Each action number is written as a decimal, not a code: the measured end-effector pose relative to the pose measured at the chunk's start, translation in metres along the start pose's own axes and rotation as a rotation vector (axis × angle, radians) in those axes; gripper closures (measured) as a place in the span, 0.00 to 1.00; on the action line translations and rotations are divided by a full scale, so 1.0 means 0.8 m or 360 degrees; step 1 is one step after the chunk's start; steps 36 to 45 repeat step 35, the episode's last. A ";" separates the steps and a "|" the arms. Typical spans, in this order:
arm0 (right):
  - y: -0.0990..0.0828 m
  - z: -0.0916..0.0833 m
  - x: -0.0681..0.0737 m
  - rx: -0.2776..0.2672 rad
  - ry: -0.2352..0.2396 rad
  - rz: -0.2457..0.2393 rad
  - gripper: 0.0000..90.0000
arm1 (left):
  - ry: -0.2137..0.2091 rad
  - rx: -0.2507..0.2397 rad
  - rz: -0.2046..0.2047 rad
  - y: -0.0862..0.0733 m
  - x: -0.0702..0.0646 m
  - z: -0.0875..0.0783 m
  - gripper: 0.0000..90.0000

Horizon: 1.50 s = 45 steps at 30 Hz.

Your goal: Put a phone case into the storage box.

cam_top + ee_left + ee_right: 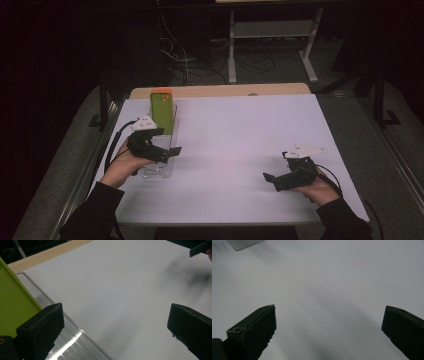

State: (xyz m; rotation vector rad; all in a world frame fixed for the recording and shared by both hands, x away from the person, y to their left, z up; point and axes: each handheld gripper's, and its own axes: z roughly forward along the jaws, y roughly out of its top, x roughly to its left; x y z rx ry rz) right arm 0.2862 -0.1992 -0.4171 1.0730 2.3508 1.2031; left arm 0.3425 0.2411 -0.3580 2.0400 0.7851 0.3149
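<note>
A green phone-shaped slab (162, 112) with an orange top edge stands upright at the far end of a clear slotted plastic rack (159, 169) on the left of the white table (235, 130). My left gripper (167, 142) hovers over the rack's middle, open, nothing between its jaws. In the left gripper view the green slab (12, 302) and the rack's rim (47, 296) lie beside the left jaw of that gripper (115, 320). My right gripper (275, 166) is held low at the table's right front, open and empty, facing bare table (329, 320).
A wooden strip (220, 90) runs along the table's far edge. Beyond it the dark floor holds cables and a white desk frame (272, 30). A corner of the clear rack (244, 243) is visible far off in the right gripper view.
</note>
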 end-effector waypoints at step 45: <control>-0.006 -0.002 0.007 -0.0019 -0.0002 -0.0022 0.00 | -0.0076 -0.0060 0.0050 -0.080 -0.023 -0.025 0.00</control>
